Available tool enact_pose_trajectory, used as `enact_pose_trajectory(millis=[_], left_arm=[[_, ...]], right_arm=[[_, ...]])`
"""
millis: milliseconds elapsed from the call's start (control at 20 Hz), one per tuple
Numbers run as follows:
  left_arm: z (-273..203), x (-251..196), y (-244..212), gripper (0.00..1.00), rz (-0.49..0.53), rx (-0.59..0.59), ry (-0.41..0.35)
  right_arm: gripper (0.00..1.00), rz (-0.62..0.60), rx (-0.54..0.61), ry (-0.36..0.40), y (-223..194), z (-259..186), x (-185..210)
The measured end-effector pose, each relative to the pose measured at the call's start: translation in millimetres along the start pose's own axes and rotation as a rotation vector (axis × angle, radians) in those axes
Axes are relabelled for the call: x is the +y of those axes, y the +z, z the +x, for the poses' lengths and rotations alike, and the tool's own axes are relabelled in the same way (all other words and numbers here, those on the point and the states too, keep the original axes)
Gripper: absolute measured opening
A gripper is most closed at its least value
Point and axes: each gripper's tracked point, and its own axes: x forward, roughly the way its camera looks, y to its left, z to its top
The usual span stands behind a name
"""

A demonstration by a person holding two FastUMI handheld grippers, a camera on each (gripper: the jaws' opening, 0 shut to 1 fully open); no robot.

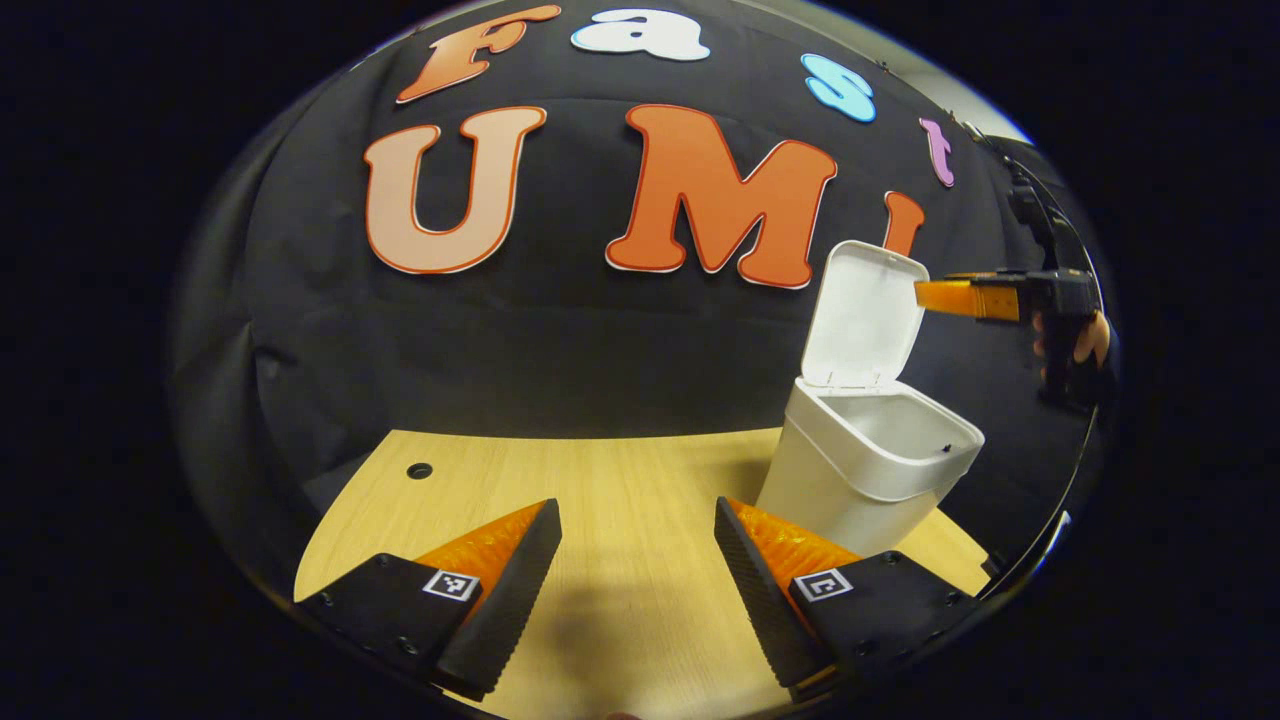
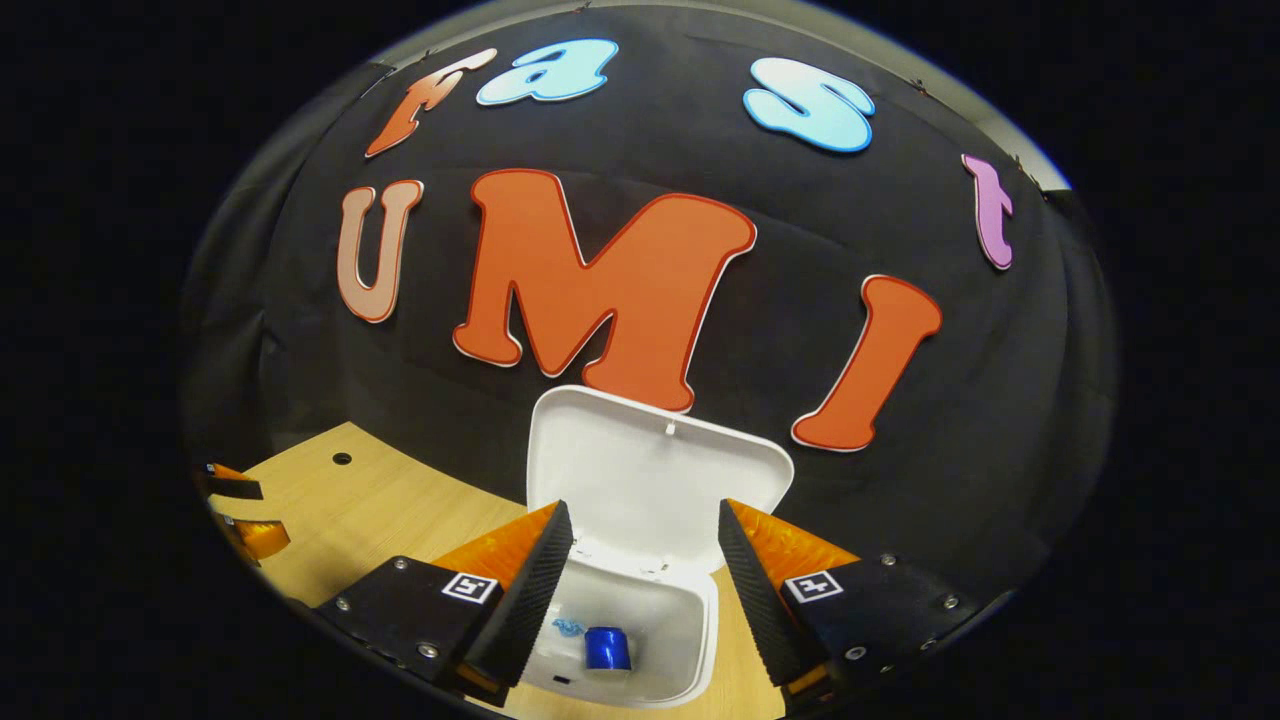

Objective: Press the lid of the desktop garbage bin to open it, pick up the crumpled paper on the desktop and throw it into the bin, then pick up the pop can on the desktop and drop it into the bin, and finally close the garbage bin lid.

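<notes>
**We hover over the open bin with both tools spread and holding nothing.**

Nearest to us in the right gripper view, the right tool (image 2: 640, 590) hangs just above the bin (image 2: 690, 640), its fingers apart, which would suit a drop straight down into the mouth. Inside the bin lies the blue pop can (image 2: 607, 648), and just beside it a small bluish scrap (image 2: 568, 628) that may be the crumpled paper; we cannot tell for sure. Behind the bin's mouth the lid (image 2: 655, 480) stands upright, so by our judgement closing it is what remains. The left tool (image 1: 637, 580), also spread, waits low over the surface (image 1: 620, 480), to the left of the bin. We can read no brand or label on the bin or the can.
</notes>
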Motion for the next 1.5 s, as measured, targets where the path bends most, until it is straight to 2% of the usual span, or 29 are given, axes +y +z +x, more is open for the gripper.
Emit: enact_pose_trajectory(millis=[350,600,900,1050,1150,1200,1250,1500], left_arm=[[-17.4,30.7,-34.2,0.98,-0.038,0.046,0.06],[-34.4,54.0,-56.3,0.98,-0.026,0.071,0.114],[-63.2,84.2,-79.5,0.98,-0.051,0.088,0.183],[-71.6,97.2,-84.3,0.99,-0.064,0.095,0.216],[-72.5,99.3,-84.6,0.99,-0.073,0.1,0.22],[-73.3,100.7,-83.7,0.99,-0.07,0.099,0.221],[-73.1,99.8,-83.9,0.99,-0.064,0.1,0.217],[-64.9,95.0,-82.6,0.98,-0.035,0.114,0.184]], right_arm=[[0.89,0.063,-0.024,-0.012,54.2,23.1,-15.9],[0.89,0.107,-0.012,-0.01,73.0,51.1,-22.4],[0.89,0.167,0.082,0.011,51.0,81.3,-12.8],[0.89,0.164,0.083,0.01,48.9,83.6,-10.0],[0.87,0.197,0.095,0.018,46.1,77.4,-5.4],[0.78,0.21,0.097,0.022,43.5,72.8,-3.2],[0.81,0.224,0.098,0.023,40.9,66.7,-1.6],[0.78,0.242,0.155,0.031,4.1,31.1,5.0]])
